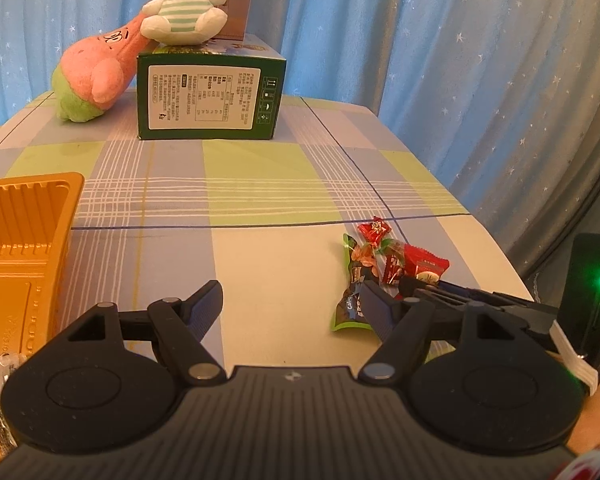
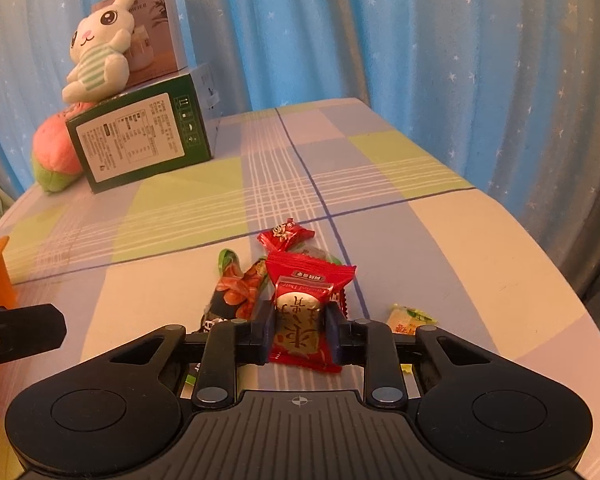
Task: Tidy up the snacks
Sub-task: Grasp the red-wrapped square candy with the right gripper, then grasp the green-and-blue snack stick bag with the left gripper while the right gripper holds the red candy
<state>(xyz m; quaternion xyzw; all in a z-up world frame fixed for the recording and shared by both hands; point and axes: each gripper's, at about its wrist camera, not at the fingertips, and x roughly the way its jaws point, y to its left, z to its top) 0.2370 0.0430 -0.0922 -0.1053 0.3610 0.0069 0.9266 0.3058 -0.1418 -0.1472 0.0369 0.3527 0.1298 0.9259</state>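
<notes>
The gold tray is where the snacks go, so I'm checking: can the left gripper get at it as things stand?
Probably yes. The gold tray lies just beside the left gripper, whose jaws stand open and empty, with only bare tablecloth between.

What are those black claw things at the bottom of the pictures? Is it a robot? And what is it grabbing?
No robot here. A person holds a grabbing tool in each hand, and each tool carries a small camera looking along its two fingers, which gives two pictures.

In the right tool's picture, the right gripper has its fingers pressed on a red snack packet, so that one is held. More wrapped snacks lie in a little pile on the checked tablecloth.

In the left tool's picture, the left gripper is open and holds nothing. Beside it sits an orange tray, perhaps where the snacks go.

At the back, a toy bunny sits on a green box, next to a pink plush.
</notes>
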